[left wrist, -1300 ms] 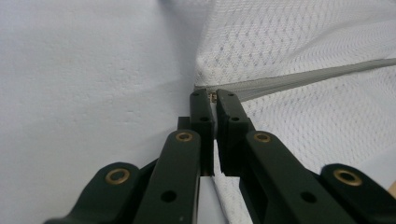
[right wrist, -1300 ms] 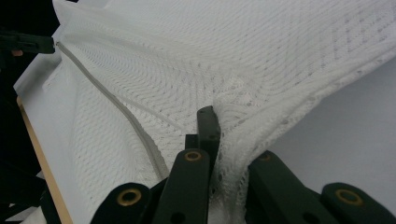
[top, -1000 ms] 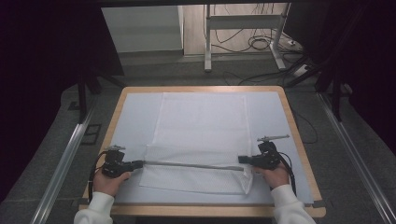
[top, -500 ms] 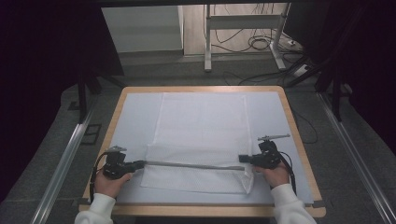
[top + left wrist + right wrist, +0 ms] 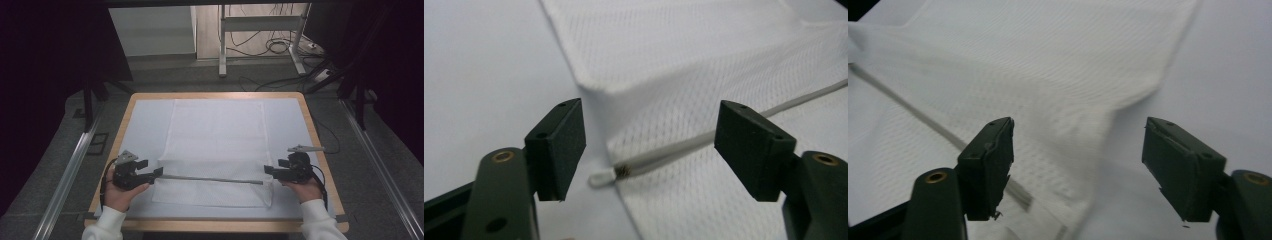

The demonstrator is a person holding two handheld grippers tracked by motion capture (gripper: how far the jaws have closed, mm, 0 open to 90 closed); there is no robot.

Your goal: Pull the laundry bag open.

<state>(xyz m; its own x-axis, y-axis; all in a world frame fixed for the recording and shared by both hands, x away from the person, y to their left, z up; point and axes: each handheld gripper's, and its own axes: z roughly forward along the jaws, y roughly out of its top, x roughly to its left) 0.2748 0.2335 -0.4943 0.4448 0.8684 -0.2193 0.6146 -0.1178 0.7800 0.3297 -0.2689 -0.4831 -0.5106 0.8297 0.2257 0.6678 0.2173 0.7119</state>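
Observation:
A white mesh cloth (image 5: 215,140) lies spread on the table's pale mat (image 5: 142,125). A thin grey rod (image 5: 212,179) lies across its near part, running left to right. My left gripper (image 5: 159,173) sits at the rod's left end and my right gripper (image 5: 268,170) at its right end. Both have just been opening and stand open, pads clear of the rod. In the left gripper view the rod's tip (image 5: 600,178) rests at the cloth's edge (image 5: 704,60), low between the jaws of the left gripper (image 5: 651,145). In the right gripper view the rod (image 5: 923,117) passes under the left jaw of the right gripper (image 5: 1078,170).
The wooden table rim (image 5: 215,224) runs close in front of both hands. A metal rail (image 5: 65,175) lies on the floor at the left, another (image 5: 380,170) at the right. Cables (image 5: 280,47) and a stand's legs (image 5: 222,45) lie beyond the far edge.
Both grippers opened and let go of the rod's ends, lifting slightly. The rod now lies loose on the cloth.

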